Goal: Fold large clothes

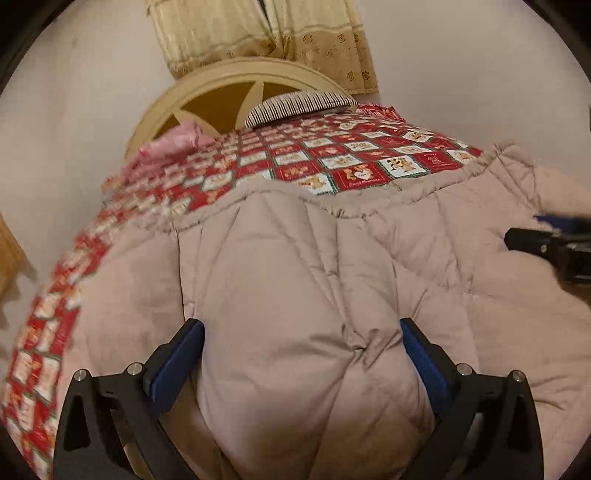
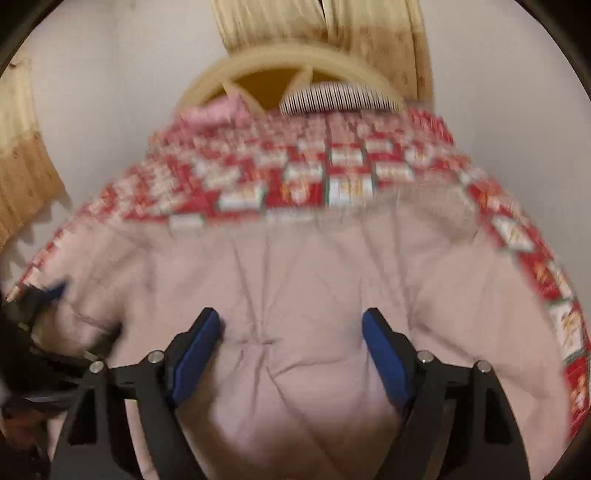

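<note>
A large beige quilted coat (image 1: 314, 266) lies spread on the bed, puffy and creased. My left gripper (image 1: 302, 328) is open, its blue-padded fingers standing to either side of a thick fold of the coat near its near edge. My right gripper (image 2: 293, 317) is also open, its fingers on either side of a bulge of the same coat (image 2: 295, 280). The right gripper also shows at the right edge of the left wrist view (image 1: 546, 240). The left gripper shows blurred at the left edge of the right wrist view (image 2: 40, 299).
The bed has a red and white patchwork cover (image 1: 332, 158) and a cream arched headboard (image 1: 229, 85). A striped pillow (image 1: 295, 105) and a pink pillow (image 1: 173, 144) lie at the head. Beige curtains (image 1: 258, 33) hang behind. A wooden piece of furniture (image 1: 9, 254) stands at left.
</note>
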{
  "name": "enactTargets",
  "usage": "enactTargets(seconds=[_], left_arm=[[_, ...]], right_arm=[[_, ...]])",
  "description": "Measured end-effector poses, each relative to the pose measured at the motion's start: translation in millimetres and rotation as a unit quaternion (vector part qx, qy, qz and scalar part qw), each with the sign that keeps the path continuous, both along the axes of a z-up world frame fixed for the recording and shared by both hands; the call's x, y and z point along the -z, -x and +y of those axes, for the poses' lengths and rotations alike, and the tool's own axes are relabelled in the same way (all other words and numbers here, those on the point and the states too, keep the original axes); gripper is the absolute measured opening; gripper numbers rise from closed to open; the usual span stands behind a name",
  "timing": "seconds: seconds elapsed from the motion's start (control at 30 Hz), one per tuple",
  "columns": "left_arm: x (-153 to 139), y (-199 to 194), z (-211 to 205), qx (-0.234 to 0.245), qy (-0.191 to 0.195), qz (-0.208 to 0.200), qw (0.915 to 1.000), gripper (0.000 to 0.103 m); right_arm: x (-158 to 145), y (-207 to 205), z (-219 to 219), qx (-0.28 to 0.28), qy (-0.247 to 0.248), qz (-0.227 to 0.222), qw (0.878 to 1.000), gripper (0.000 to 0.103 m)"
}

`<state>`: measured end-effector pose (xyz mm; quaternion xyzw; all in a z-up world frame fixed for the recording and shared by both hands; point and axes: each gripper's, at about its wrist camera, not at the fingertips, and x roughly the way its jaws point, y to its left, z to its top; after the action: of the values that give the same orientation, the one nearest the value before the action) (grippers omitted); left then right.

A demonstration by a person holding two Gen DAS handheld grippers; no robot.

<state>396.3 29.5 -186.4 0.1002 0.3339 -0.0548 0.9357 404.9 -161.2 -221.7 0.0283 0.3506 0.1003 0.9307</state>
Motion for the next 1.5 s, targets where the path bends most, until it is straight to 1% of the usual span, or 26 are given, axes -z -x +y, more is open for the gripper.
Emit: enactTargets(seconds=[0.07, 0.13, 0.53, 0.67, 0.7, 0.77, 0.83, 0.87, 0.9, 0.97, 1.0, 1.03, 1.07, 1.1, 1.13, 1.17, 1.27, 1.4, 1.43, 1.5], left_arm=[[3, -4, 2, 0.004, 0.019, 0.014, 0.9997, 0.102], [6, -11, -1, 0.006, 0.028, 0.021, 0.9994, 0.102], [10, -19, -2, 0.000, 0.037, 0.029, 0.9989, 0.102], [-1, -20, 1, -0.002, 0.043, 0.045, 0.9981, 0.102], [-10, -18, 5, -0.005, 0.048, 0.041, 0.9980, 0.102], [-29, -13, 10, -0.011, 0.044, 0.008, 0.9989, 0.102], [-51, -8, 15, -0.021, 0.037, -0.043, 0.9982, 0.102], [-56, -10, 16, -0.029, 0.026, -0.055, 0.9978, 0.102], [-57, -15, 15, -0.033, 0.015, -0.053, 0.9979, 0.102], [-48, -31, 15, -0.041, -0.022, -0.031, 0.9984, 0.102], [-38, -40, 15, -0.052, -0.045, -0.017, 0.9975, 0.102], [-27, -47, 16, -0.058, -0.057, -0.004, 0.9967, 0.102], [-13, -53, 18, -0.061, -0.055, 0.018, 0.9964, 0.102], [-6, -53, 21, -0.061, -0.043, 0.019, 0.9970, 0.102], [-1, -52, 23, -0.063, -0.033, 0.013, 0.9974, 0.102], [1, -52, 23, -0.066, -0.033, 0.010, 0.9972, 0.102], [8, -48, 19, -0.074, -0.046, -0.003, 0.9962, 0.102], [12, -52, 20, -0.076, -0.041, 0.003, 0.9963, 0.102], [12, -53, 21, -0.076, -0.039, 0.007, 0.9963, 0.102], [13, -54, 22, -0.075, -0.032, 0.011, 0.9966, 0.102]], right_arm=[[5, 0, -7, 0.010, -0.007, -0.003, 1.000, 0.082], [9, 0, -7, 0.011, 0.000, 0.003, 1.000, 0.083], [23, -10, -1, 0.025, 0.027, 0.025, 0.999, 0.088], [27, -13, 2, 0.026, 0.035, 0.029, 0.999, 0.089], [27, -14, 2, 0.027, 0.036, 0.030, 0.999, 0.090], [28, -15, 5, 0.027, 0.043, 0.033, 0.998, 0.090], [29, -17, 6, 0.028, 0.048, 0.035, 0.998, 0.091], [29, -17, 7, 0.029, 0.052, 0.036, 0.998, 0.091], [29, -17, 7, 0.029, 0.053, 0.037, 0.997, 0.091], [29, -17, 8, 0.030, 0.056, 0.037, 0.997, 0.091], [29, -17, 7, 0.030, 0.057, 0.037, 0.997, 0.091], [29, -17, 8, 0.030, 0.057, 0.037, 0.997, 0.091], [29, -17, 8, 0.030, 0.056, 0.037, 0.997, 0.092], [30, -18, 8, 0.030, 0.056, 0.037, 0.997, 0.092], [29, -18, 8, 0.030, 0.056, 0.036, 0.997, 0.092], [29, -18, 8, 0.030, 0.055, 0.036, 0.997, 0.092], [30, -19, 7, 0.029, 0.053, 0.037, 0.997, 0.092], [27, -18, 6, 0.027, 0.051, 0.033, 0.998, 0.092], [24, -17, 4, 0.022, 0.043, 0.033, 0.998, 0.092], [11, -14, -7, 0.007, 0.004, 0.031, 0.999, 0.091]])
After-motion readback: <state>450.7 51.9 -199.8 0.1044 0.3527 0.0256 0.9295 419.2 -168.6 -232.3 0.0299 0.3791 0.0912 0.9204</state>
